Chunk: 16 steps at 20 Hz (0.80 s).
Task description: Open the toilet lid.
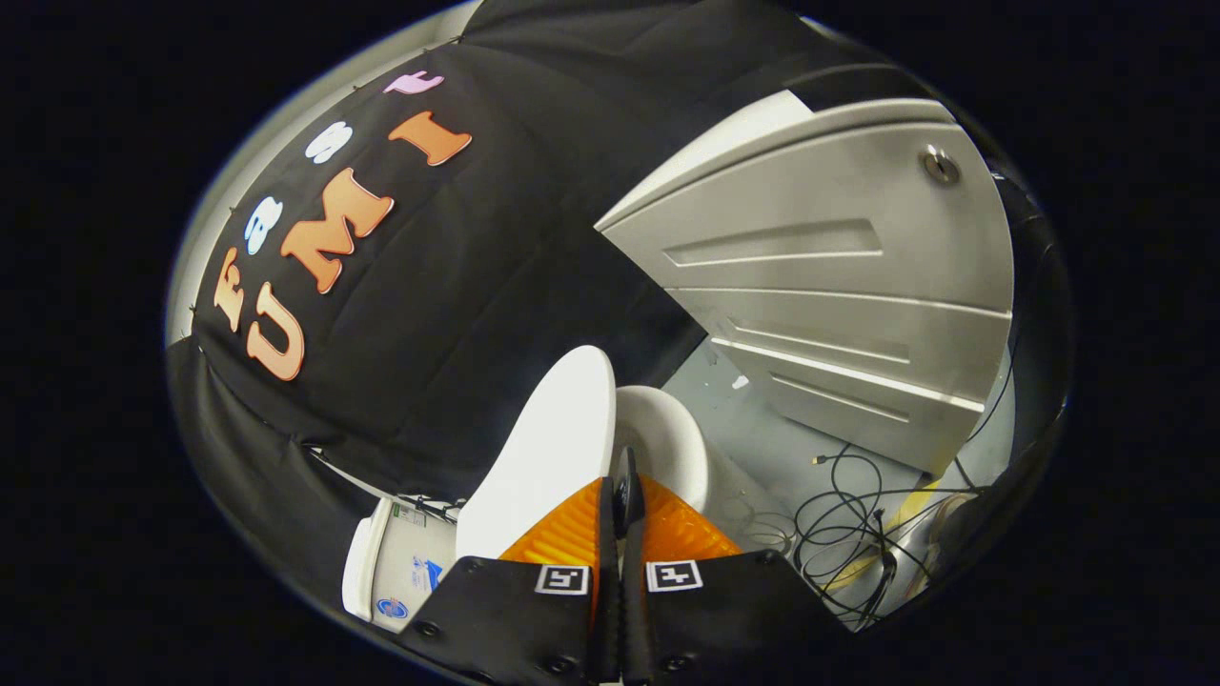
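Note:
The white toilet lid [548,448] stands raised, lifted well off the seat, just ahead of my left finger. The white seat and bowl rim [672,443] lie beyond my right finger. My gripper [621,495] is shut, its fingers pressed together with no gap that I can see. The fingertips sit right at the lid's edge, in the wedge between lid and seat. Whether they pinch anything is hidden by the fingers themselves. The white tank [405,572] with a small label shows beside the lid's base.
A white cabinet [829,286] with ribbed drawer fronts and a round lock stands close beyond the toilet. Loose black cables [853,519] lie coiled on the grey floor between cabinet and bowl. The black booth cloth hangs behind the lid and tank.

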Motion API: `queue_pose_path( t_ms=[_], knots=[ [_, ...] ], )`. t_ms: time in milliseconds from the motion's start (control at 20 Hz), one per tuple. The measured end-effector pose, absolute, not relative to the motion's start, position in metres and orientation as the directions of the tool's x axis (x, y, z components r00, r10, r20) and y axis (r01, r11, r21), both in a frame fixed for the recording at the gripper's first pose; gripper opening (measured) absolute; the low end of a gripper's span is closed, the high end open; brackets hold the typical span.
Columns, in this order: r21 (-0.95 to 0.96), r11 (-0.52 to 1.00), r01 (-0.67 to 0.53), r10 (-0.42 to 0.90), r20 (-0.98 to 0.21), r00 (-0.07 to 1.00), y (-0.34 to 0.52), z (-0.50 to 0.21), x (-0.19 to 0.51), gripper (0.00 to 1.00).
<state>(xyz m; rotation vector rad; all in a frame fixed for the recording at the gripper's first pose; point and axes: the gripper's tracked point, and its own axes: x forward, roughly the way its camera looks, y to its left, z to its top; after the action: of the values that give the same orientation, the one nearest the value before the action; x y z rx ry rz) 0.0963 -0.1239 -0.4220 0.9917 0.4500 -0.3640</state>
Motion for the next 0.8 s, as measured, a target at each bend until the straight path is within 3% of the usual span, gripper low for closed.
queue_pose_path(
  t_ms=[800],
  knots=[
    [0.445, 0.828, 0.341, -0.134, -0.433, 0.891, -0.057, -0.248, 0.142, 0.08]
  ],
)
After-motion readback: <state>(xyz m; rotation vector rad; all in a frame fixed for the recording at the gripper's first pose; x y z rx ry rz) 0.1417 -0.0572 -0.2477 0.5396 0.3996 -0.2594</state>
